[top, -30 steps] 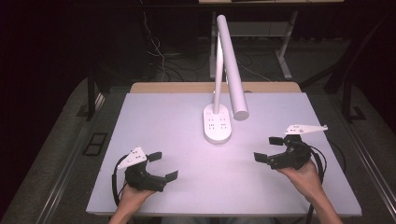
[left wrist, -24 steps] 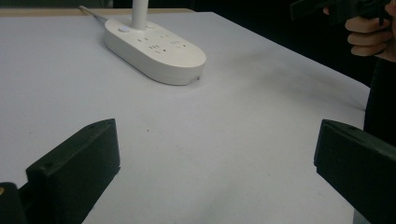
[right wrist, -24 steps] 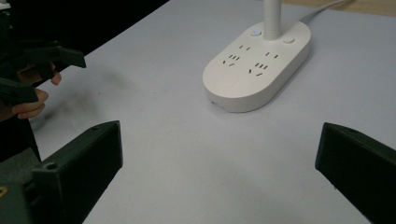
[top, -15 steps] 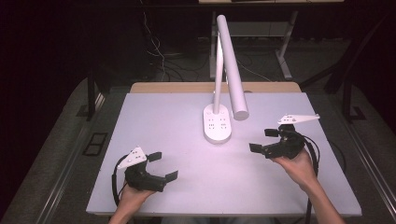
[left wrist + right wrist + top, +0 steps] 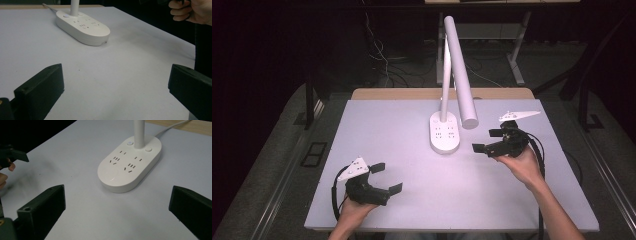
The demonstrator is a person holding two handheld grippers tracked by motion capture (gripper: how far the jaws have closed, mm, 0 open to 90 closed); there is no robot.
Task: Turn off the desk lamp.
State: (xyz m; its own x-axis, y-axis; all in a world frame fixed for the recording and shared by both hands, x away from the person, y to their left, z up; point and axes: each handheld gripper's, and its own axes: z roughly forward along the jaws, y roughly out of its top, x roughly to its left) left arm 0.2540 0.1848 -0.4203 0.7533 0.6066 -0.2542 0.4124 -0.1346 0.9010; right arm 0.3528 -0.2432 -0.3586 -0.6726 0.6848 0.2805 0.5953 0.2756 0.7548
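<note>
Lamp base (image 5: 445, 132) sits just beside the right hand-held gripper (image 5: 486, 140), both hand-held grippers wide open, empty.

The lamp (image 5: 447, 75) loses its post (both gripper views) above the base.

Over the last second the right gripper (image 5: 486, 140) travels across the white table (image 5: 387, 130) from near its right edge toward the middle, away from the person and inward, until its wide-apart jaws point at the oval base of the white desk lamp (image 5: 445, 133), close beside it but not touching. The right hand (image 5: 521, 162) and forearm reach farther forward with it. In the right gripper view the lamp base (image 5: 130, 165) now sits between the jaws, just ahead of them.
</note>
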